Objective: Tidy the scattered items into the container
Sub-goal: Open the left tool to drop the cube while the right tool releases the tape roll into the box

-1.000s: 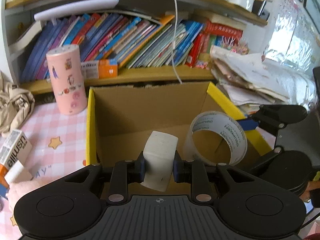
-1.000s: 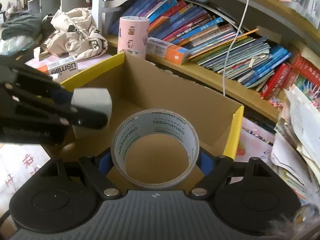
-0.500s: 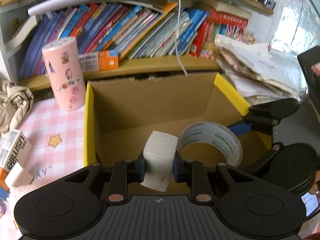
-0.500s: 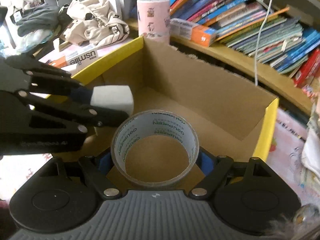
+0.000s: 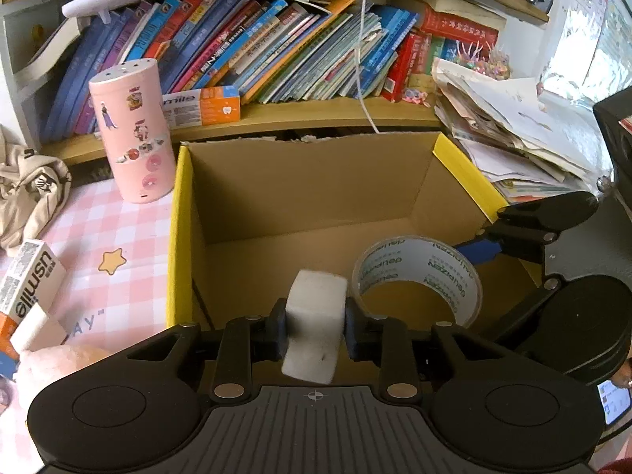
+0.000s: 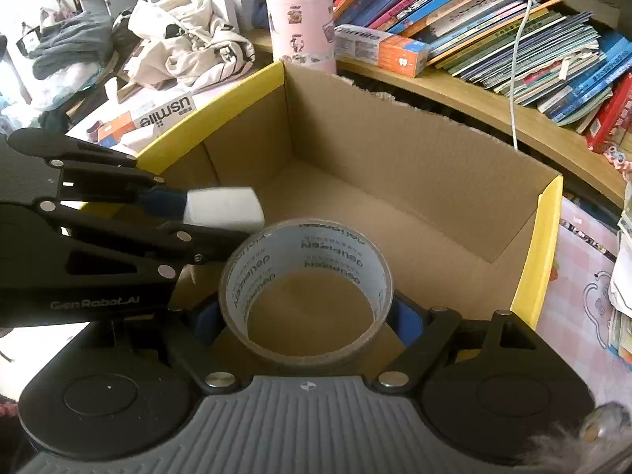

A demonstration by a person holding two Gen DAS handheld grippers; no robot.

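White block (image 5: 314,318) sits between the left gripper's (image 5: 314,330) opening jaws — pads still touching — above the cardboard box (image 5: 308,197).

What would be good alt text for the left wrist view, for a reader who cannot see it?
The left hand-held gripper has a white block between its opening jaws, above an open cardboard box with yellow edges. Beside it on the right, the right hand-held gripper holds a tape roll over the same box. Behind are a pink canister and a bookshelf.
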